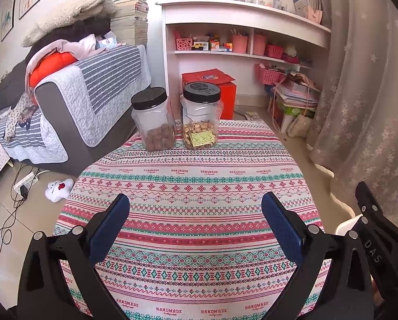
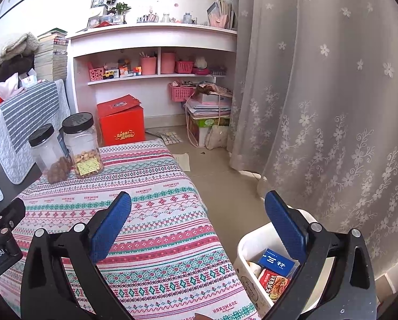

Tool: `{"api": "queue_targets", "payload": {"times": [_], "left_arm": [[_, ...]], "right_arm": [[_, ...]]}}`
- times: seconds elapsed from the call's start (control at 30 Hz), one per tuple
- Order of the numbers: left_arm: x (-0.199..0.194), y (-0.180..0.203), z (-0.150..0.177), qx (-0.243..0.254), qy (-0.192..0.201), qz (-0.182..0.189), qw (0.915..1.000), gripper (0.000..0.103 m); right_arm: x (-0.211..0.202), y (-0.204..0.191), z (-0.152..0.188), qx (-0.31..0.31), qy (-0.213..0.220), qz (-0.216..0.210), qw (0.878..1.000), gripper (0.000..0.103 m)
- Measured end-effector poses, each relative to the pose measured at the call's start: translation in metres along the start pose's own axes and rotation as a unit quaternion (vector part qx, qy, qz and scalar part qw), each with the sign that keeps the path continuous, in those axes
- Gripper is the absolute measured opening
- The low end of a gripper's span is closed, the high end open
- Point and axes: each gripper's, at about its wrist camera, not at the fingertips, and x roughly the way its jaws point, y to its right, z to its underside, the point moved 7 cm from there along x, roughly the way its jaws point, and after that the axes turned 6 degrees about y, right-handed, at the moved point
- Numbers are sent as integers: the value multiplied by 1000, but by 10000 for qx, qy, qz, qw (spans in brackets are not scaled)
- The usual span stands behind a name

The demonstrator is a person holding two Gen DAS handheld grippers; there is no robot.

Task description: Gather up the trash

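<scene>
Both my left gripper [image 1: 195, 221] and right gripper [image 2: 198, 220] hang wide and empty. Trash [image 2: 276, 272] lies in the white bin [image 2: 248, 242], right of the surface [image 1: 193, 186]; collecting looks done, so I'd scan for leftovers.

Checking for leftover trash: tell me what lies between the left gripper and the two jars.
Only bare patterned tablecloth lies between the open left gripper and the jars, as the left wrist view shows.
</scene>
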Motion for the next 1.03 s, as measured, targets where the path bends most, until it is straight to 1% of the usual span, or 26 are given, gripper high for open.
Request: {"api": "queue_targets", "payload": {"times": [0.17,0.43,0.63,0.77,0.9,1.03], "left_arm": [[-2,2,-1,50,105,16,9999,96],[-1,4,-1,61,126,26,9999,96],[-1,3,-1,46,162,67,9998,95],[0,5,0,17,118,118,9999,95],[1,0,0,-63,49,22,10000,95],[4,-3,1,-141,-43,14,9999,96]], "right_arm": [[-1,0,0,49,1,-45,10000,96],[-5,-3,-1,-23,85,-108,9999,96],[-5,-2,-1,-20,53,-101,9999,96],[-4,-2,-1,-33,47,-96,9999,96],[-4,-2,-1,-37,43,-97,9999,96],[-3,-3,0,-46,30,-101,9999,96]]}}
